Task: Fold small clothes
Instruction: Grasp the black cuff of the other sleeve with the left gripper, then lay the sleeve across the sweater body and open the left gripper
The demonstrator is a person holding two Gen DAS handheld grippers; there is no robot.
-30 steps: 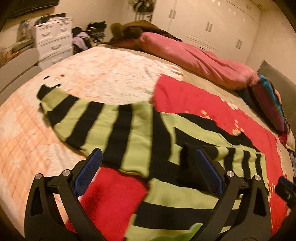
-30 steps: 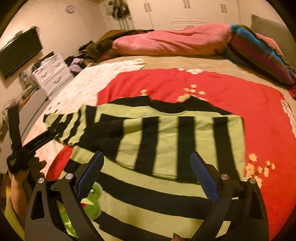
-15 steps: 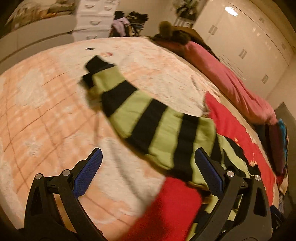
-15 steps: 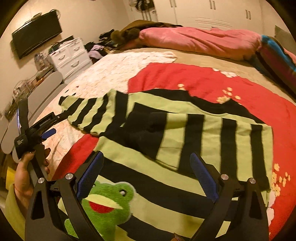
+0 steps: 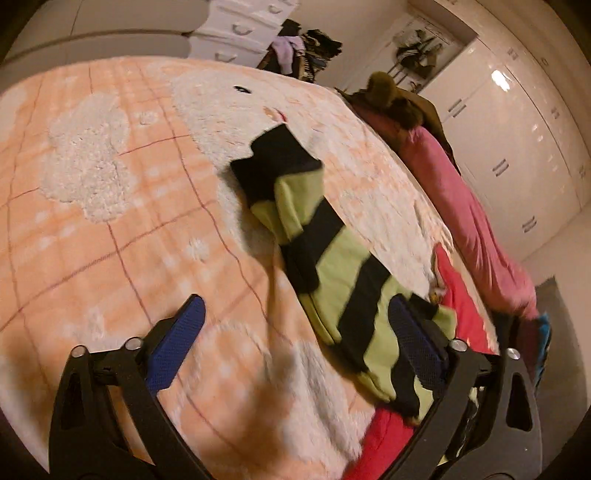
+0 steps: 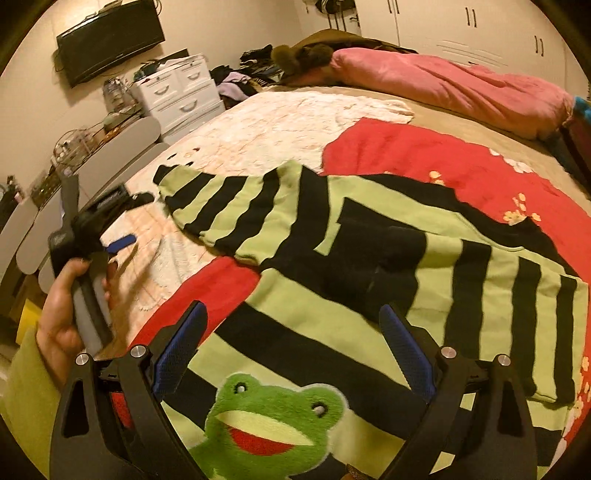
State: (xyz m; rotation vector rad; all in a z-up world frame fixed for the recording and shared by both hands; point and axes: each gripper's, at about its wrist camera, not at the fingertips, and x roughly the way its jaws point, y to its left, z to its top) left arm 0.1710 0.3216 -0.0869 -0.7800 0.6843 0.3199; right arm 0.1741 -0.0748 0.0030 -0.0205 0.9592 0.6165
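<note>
Now we've swung the left claw (image 5: 295,347) off the sweater (image 6: 369,258) body and out to its spread sleeve (image 5: 332,266); the jaws are closing, nothing pinched yet, sleeve edge by the right pad. So we judge the sleeve fold comes next. Right claw (image 6: 291,350) hangs wide open, empty, over the frog patch (image 6: 273,421). Sweater lies flat mid-bed on the red blanket (image 6: 424,155), green-black stripes, far sleeve already folded in.

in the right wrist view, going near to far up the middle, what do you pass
frog patch → striped sweater → red blanket → pink duvet → white wardrobe doors
</note>
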